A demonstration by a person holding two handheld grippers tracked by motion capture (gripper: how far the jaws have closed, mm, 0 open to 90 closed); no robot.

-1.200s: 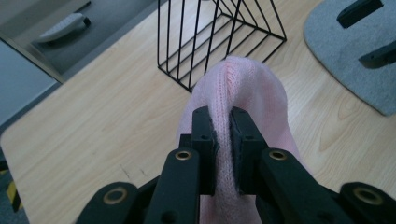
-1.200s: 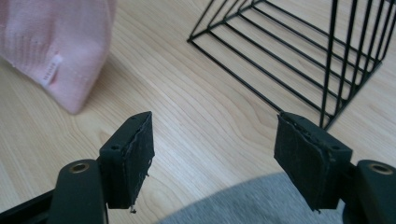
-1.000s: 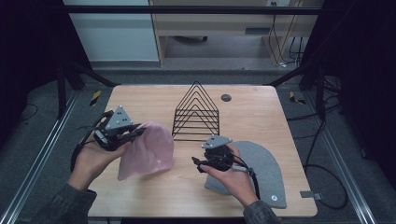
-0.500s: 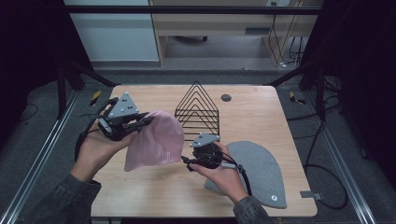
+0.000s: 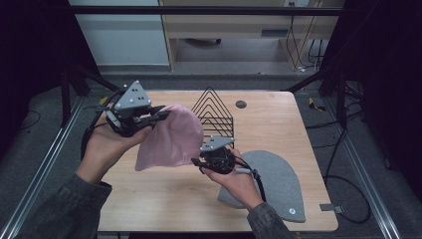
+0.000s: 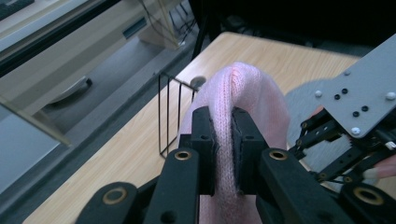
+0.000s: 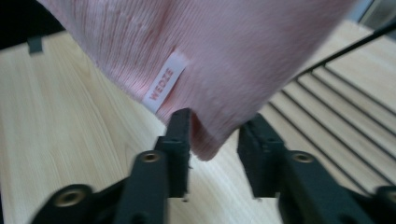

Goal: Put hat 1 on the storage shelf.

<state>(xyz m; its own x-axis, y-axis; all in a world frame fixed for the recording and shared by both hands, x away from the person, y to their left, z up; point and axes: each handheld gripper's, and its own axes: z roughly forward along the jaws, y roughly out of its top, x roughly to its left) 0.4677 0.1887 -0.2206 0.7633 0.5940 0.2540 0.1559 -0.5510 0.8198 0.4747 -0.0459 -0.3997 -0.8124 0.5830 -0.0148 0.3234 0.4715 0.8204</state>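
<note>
Pink knitted beanie [image 5: 169,142] hangs above wooden desk [image 5: 278,124], w/ left tongs [image 5: 158,115] clamped on its top. Left gripper view: pads pinch knit fold [image 6: 225,135]. Right gripper view: right tongs [image 7: 212,135] have just been closing, hem corner between, not yet pinched.

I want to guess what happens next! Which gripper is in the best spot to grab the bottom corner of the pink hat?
Probably the right gripper: the pink hat has its lower corner hanging between the jaws, which have just been closing. The left gripper is already clamped on the top fold.
</note>
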